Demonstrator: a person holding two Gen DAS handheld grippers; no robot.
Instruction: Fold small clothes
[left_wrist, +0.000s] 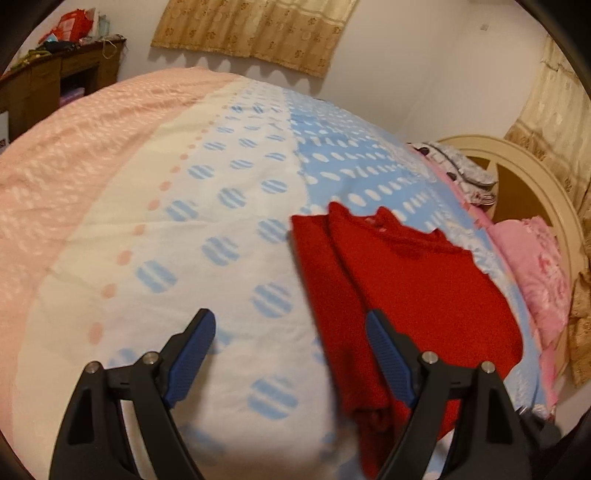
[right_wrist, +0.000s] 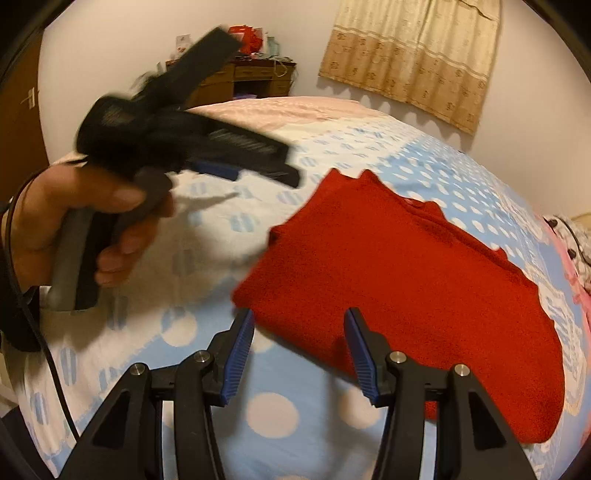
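A small red sweater (left_wrist: 413, 295) lies partly folded on the bed, its left side doubled over the body. It also shows in the right wrist view (right_wrist: 417, 273). My left gripper (left_wrist: 291, 328) is open and empty, above the bedcover at the sweater's left edge; its right finger is over the red cloth. My right gripper (right_wrist: 299, 325) is open and empty, just above the sweater's near edge. The left gripper also shows in the right wrist view (right_wrist: 236, 166), blurred, held in a hand up left of the sweater.
The bed (left_wrist: 229, 206) has a blue, white and pink dotted cover. Pink pillows (left_wrist: 532, 266) and a cream headboard (left_wrist: 532, 173) are at the right. A dark wooden dresser (left_wrist: 55, 85) with clutter stands behind the bed. Curtains (right_wrist: 413, 55) hang on the wall.
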